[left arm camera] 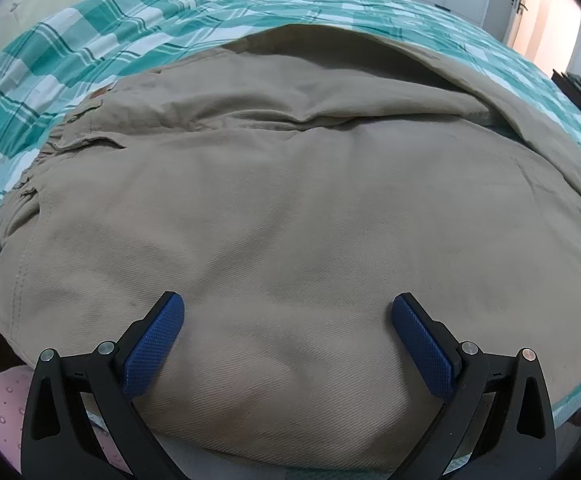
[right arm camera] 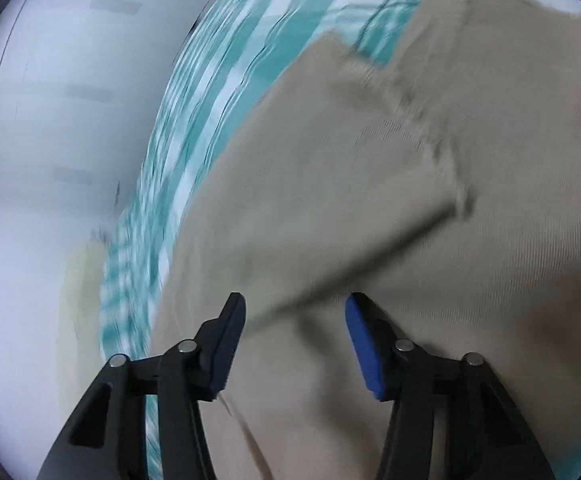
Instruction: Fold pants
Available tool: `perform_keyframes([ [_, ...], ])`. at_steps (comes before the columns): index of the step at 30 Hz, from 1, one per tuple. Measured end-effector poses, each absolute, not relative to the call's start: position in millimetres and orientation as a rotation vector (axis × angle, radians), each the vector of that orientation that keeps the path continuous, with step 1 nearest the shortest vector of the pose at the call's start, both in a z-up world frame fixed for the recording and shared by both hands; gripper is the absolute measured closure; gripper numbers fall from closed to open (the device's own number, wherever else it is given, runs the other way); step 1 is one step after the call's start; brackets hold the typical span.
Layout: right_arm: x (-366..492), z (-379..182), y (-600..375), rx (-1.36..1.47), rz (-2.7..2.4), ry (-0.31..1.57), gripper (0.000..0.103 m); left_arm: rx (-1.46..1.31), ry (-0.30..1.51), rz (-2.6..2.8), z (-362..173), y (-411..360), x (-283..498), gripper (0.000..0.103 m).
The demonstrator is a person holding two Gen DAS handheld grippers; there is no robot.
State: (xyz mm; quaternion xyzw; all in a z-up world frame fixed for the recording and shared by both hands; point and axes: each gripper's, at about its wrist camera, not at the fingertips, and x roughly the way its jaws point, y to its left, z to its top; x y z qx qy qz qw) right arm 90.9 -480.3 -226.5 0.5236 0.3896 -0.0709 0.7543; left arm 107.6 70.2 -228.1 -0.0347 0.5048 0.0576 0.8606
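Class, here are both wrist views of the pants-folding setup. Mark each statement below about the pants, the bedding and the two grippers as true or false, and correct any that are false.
1. The pants are khaki. True.
2. The left gripper is shut on the fabric. False: its jaws stand wide apart over the pants, gripping nothing.
3. The pants lie on a green and white checked bedspread. True.
4. The bedspread is plain red. False: it is a green and white check.
5. The right gripper is open above the pants. True; that view is blurred, but a clear gap shows between its fingers.
6. The pants are draped over a chair. False: they lie spread on the bed.
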Motion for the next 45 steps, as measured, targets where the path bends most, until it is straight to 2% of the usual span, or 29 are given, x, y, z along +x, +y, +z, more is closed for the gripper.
perform_keyframes([
  [2,97.8,-228.8,-487.1,1.181,-0.188,0.801,0.057,-0.069,1.058,0.121,-228.3,70.5,108.0,0.0],
  [4,103.2,-229.0,-491.1,1.138,-0.249,0.82,0.1,-0.066,1.06,0.117,-228.3,70.7,108.3,0.0],
  [8,111.3,-201.4,-482.5,0.981,-0.23,0.813,0.1,-0.072,1.071,0.099,-226.6,72.0,108.3,0.0],
  [12,114.3,-134.7,-455.3,0.753,-0.093,0.723,0.1,-0.109,1.084,0.086,-221.1,75.3,109.0,0.0],
  [20,93.1,-44.7,-419.8,0.573,0.101,0.581,0.1,-0.316,1.091,0.055,-210.7,90.0,111.0,0.001],
  [28,54.2,-19.1,-401.1,0.519,0.174,0.532,0.1,-0.442,1.119,-0.013,-200.8,95.4,115.9,0.001],
  [33,43.9,-12.5,-404.4,0.5,0.192,0.526,0.1,-0.63,1.076,-0.075,-182.9,121.4,141.6,0.001],
  [38,31.7,-5.7,-405.9,0.49,0.205,0.5,0.1,-0.822,1.078,-0.173,-168.9,132.3,197.5,0.001],
  [45,9.1,4.5,-413.7,0.493,0.265,0.468,0.1,-0.766,1.164,-0.173,-173.4,104.4,287.0,0.002],
])
